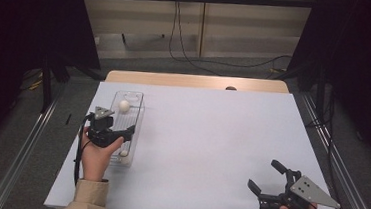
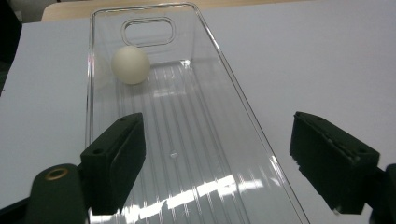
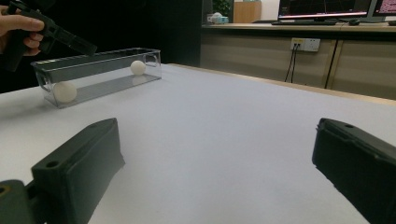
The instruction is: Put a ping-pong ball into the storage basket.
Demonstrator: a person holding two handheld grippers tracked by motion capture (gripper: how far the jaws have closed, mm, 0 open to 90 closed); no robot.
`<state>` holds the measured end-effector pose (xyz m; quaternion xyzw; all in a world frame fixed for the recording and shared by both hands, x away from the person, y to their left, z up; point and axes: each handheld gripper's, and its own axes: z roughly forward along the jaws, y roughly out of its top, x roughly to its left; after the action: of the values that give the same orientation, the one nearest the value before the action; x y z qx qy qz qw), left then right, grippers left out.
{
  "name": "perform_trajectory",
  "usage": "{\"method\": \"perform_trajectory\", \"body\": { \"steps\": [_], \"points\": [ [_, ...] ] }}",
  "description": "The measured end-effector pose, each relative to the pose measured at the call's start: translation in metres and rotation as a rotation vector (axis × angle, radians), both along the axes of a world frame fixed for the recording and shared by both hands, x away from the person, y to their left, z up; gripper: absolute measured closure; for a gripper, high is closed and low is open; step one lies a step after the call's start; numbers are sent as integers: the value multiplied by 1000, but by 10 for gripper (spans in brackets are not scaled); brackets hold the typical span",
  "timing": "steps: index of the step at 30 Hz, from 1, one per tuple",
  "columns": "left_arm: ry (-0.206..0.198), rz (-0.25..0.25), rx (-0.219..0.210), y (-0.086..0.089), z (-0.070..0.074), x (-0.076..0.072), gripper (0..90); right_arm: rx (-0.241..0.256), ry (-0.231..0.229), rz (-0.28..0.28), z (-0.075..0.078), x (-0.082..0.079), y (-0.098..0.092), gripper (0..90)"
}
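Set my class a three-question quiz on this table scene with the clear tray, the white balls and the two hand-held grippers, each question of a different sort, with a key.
1. True or false: the clear tray holds three white balls.
2. Multiple choice: the left gripper is (A) shut on a ball, (B) open above the tray, (C) lying flat on the table.
3. Short answer: what lies between the jaws of the right gripper?

Key
1. False. Two show: the far ball and the near ball, at opposite ends.
2. B. Its jaws stand apart over the tray's near half.
3. Nothing; they stand open over the bare white table.
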<state>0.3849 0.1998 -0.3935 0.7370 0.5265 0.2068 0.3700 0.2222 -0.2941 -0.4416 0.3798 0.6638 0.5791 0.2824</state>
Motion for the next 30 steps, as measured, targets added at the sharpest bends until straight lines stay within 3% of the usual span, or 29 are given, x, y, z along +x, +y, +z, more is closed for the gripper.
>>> {"method": "perform_trajectory", "body": {
  "steps": [15, 30],
  "points": [
    [-31, -31, -20, -1, 2, -9, 87, 1, 1, 2, 0, 1, 1, 9],
    [-89, -53, -47, -3, 3, -22, 69, 1, -3, 2, 1, 1, 1, 9]
  ]
}}
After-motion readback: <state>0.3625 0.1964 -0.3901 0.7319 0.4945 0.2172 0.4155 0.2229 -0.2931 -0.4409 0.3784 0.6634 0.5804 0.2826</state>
